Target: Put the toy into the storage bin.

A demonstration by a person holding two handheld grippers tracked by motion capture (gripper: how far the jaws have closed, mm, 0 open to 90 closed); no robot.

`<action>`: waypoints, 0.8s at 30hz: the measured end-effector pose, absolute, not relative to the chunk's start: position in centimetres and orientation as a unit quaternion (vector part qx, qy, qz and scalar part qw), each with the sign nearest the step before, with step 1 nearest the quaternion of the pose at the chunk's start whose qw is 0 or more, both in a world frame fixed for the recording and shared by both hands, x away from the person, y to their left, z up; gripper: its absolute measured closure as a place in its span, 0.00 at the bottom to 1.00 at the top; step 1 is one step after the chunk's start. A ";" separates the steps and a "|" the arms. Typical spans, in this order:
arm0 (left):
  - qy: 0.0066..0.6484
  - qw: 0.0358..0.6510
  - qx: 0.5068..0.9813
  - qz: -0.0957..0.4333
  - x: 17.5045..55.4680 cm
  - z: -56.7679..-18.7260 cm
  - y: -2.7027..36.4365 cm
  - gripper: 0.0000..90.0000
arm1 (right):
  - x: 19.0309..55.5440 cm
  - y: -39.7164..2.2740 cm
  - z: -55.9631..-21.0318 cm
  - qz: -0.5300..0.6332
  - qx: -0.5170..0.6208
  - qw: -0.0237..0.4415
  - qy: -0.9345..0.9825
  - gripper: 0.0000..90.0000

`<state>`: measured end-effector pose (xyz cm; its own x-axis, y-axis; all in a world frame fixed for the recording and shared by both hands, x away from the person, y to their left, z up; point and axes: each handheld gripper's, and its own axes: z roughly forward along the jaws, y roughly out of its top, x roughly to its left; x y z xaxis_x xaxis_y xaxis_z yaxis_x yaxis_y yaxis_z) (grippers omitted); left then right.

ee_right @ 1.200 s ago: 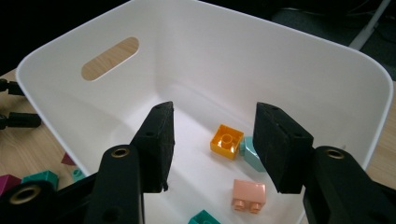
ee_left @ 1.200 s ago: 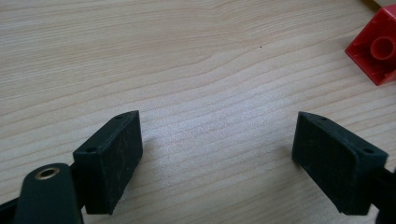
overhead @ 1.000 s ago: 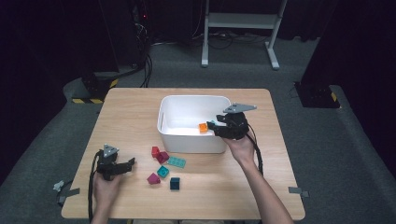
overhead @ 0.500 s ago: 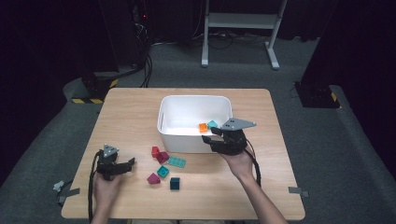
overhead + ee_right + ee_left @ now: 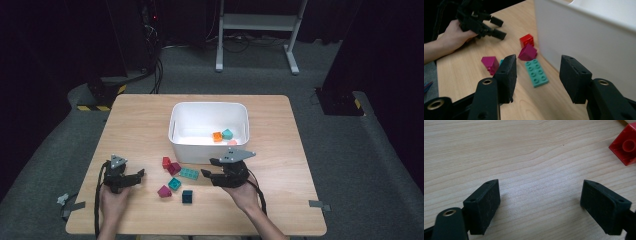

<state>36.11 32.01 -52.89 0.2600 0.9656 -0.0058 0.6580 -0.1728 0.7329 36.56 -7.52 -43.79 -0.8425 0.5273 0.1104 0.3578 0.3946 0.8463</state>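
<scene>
Wooden table (image 5: 140,120) mid-frame: right gripper (image 5: 537,71), jaws spread and empty, lines up over teal plate (image 5: 537,72) beside white bin (image 5: 177,125), likely its destination

Nine bricks (image 5: 189,173), one bin (image 5: 180,112)

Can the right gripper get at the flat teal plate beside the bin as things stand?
Probably yes. The right gripper has open, empty jaws aimed at the flat teal plate, which lies bare on the table; the white bin wall stands close alongside.

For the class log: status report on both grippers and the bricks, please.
Right gripper open, empty, aimed at teal flat brick. Left gripper open, idle. White bin close beside brick.
</scene>
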 end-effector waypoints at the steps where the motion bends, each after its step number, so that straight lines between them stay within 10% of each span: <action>1: 0.558 0.319 0.727 0.241 36.1 -52.9 32.0 0.18 | 36.4 -7.3 -44.2 0.481 0.264 0.084 0.832 0.53; 24: 0.559 0.319 0.727 0.241 36.1 -52.9 32.0 0.18 | 34.2 -3.0 -49.7 0.461 0.242 0.017 0.854 0.49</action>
<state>36.11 32.01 -52.89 0.2600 0.9656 -0.0059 0.6581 -0.1727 0.7328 34.22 -2.96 -49.69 -0.8823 0.4292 0.1932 0.3971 0.4584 0.7951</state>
